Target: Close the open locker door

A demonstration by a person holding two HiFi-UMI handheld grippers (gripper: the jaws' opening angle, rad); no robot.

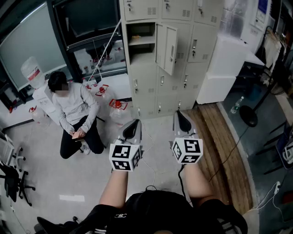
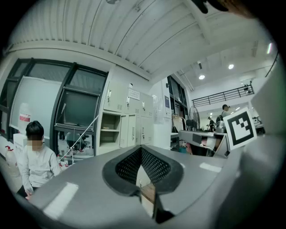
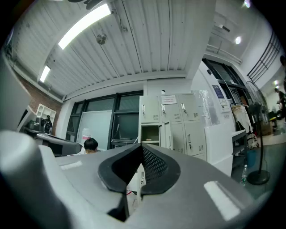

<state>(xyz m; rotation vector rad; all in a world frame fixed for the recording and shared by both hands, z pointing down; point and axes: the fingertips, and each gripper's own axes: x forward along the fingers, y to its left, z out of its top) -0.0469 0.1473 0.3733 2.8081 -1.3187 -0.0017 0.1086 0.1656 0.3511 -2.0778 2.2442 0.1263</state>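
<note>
Left gripper (image 1: 132, 129) and right gripper (image 1: 183, 121), jaws together, empty. Pale beige metal locker door (image 1: 170, 49) ajar well ahead — probably light, stiff; push its handle edge.

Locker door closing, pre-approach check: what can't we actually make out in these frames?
- Open compartment, head view: too small and shaded to tell what, if anything, is inside.
- Open locker door: its latch is too small in every view.
- Top locker row, head view: cut off by the upper edge.
- Locker bank, right gripper view: lower part hidden behind the shut jaws of the right gripper.
</note>
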